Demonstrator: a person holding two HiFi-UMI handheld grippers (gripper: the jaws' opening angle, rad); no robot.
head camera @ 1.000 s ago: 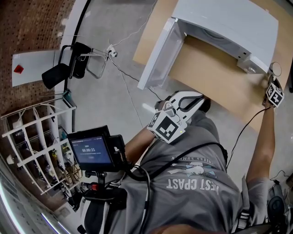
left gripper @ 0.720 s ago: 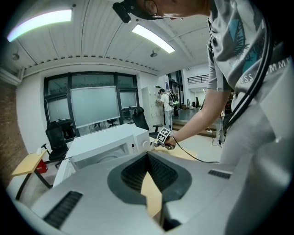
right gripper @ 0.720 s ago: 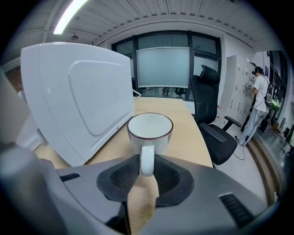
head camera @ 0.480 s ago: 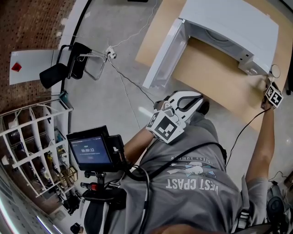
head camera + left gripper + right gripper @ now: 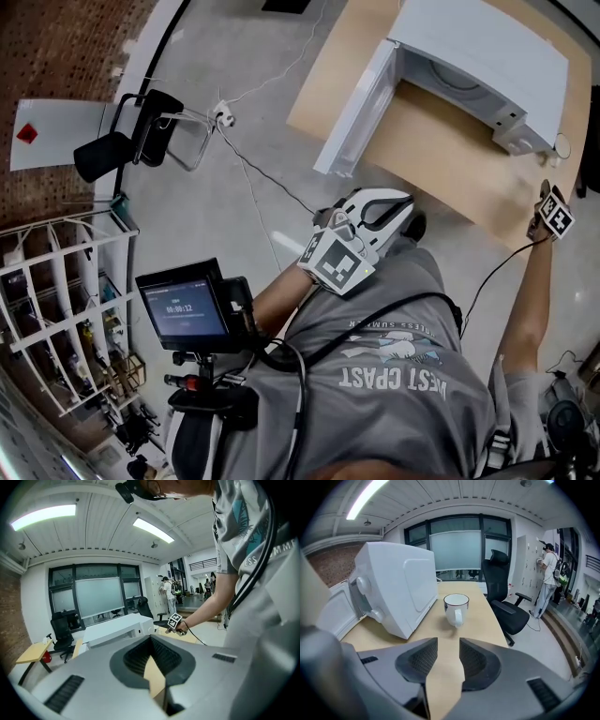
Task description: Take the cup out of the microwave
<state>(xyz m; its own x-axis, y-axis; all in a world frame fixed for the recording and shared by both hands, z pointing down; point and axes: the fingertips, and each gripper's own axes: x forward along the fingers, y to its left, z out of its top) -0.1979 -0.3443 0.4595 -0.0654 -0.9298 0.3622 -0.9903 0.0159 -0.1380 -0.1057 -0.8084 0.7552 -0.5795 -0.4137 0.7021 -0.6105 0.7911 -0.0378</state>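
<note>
Cup (image 5: 456, 607) out, upright on table (image 5: 480, 627) beside microwave (image 5: 393, 588). R gripper (image 5: 448, 656) jaws apart, empty, facing cup. L gripper (image 5: 151, 641) tips together, empty. Risk: fwd nudge knocks cup over.

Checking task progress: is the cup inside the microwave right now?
No, the cup stands on the wooden table beside the microwave, outside its cavity, in the right gripper view.

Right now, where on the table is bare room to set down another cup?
Bare table lies before the microwave, from its open door to the cup. Free too: the strip between cup and table edge. Tight only between cup and microwave wall.
</note>
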